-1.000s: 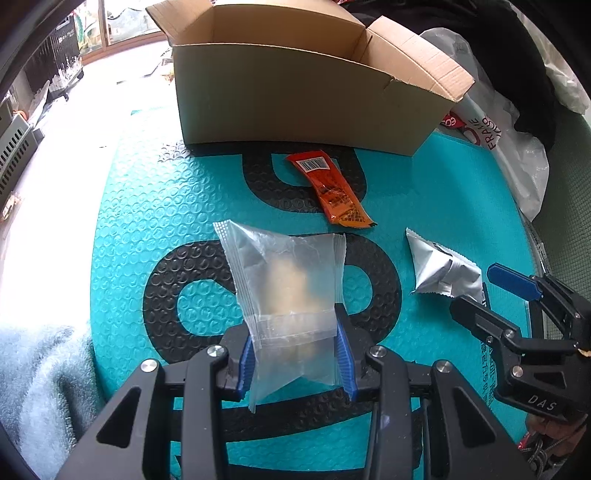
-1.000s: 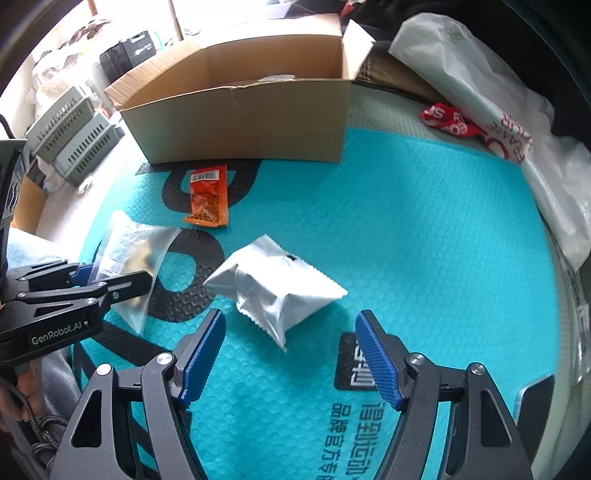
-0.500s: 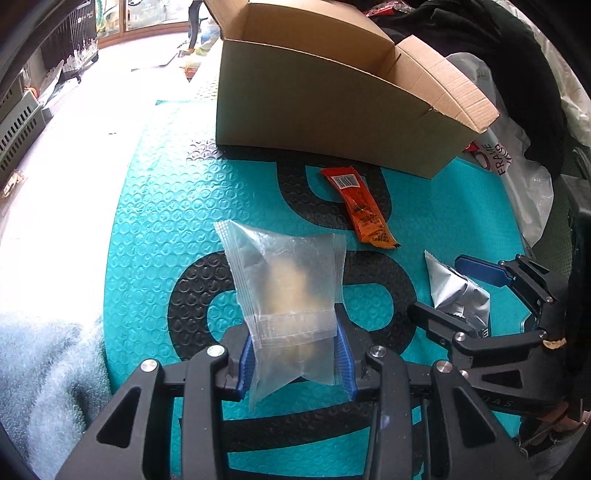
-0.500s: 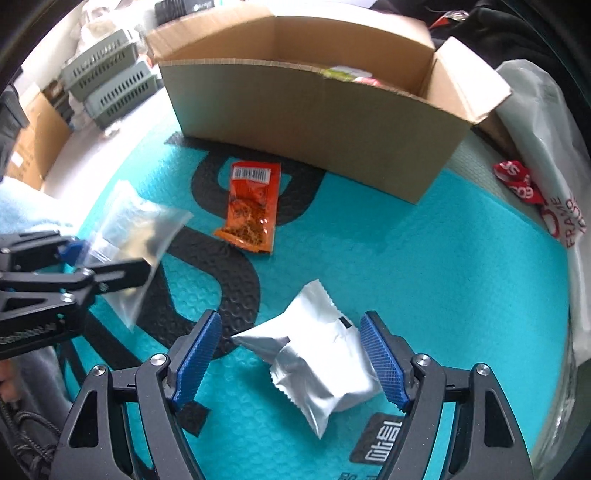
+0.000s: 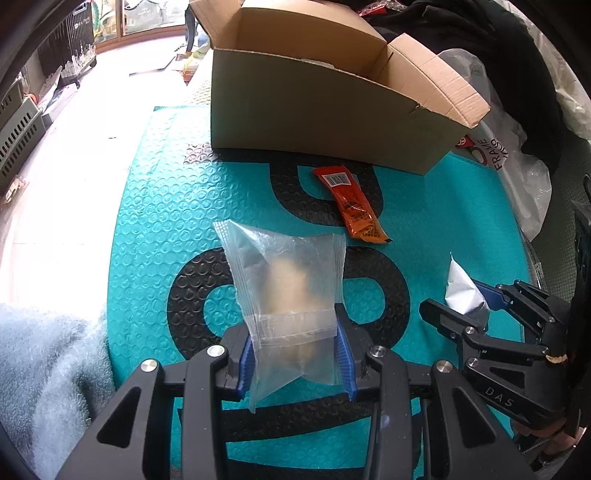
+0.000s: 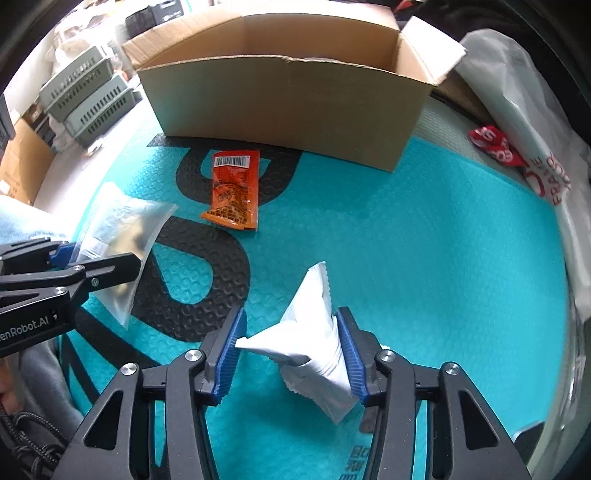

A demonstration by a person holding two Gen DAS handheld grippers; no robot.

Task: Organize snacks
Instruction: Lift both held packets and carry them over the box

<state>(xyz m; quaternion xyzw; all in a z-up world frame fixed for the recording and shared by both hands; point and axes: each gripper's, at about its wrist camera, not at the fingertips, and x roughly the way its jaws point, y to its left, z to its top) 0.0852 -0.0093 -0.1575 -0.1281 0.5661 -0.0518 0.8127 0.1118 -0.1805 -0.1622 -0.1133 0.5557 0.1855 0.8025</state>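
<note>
My left gripper [image 5: 295, 354] is shut on a clear snack bag [image 5: 288, 280] with a pale pastry inside, held above the teal mat [image 5: 155, 236]. It also shows in the right wrist view [image 6: 122, 236]. My right gripper [image 6: 290, 354] is closed around a silver foil packet [image 6: 314, 339], which bulges between the blue pads; the packet also shows in the left wrist view [image 5: 463, 291]. An orange snack packet [image 6: 232, 192] lies flat on the mat in front of an open cardboard box [image 6: 288, 107]. The box's inside is mostly hidden.
A white plastic bag [image 6: 532, 122] with red print lies at the mat's right edge. Grey crates [image 6: 85, 99] are stacked at far left. A grey-blue fleece cloth [image 5: 44, 376] lies at the near left. Dark clothing [image 5: 480, 33] sits behind the box.
My right gripper has moved onto the silver packet and closed on it, standing it on edge. My left gripper has kept hold of the clear bag and come nearer to the box.
</note>
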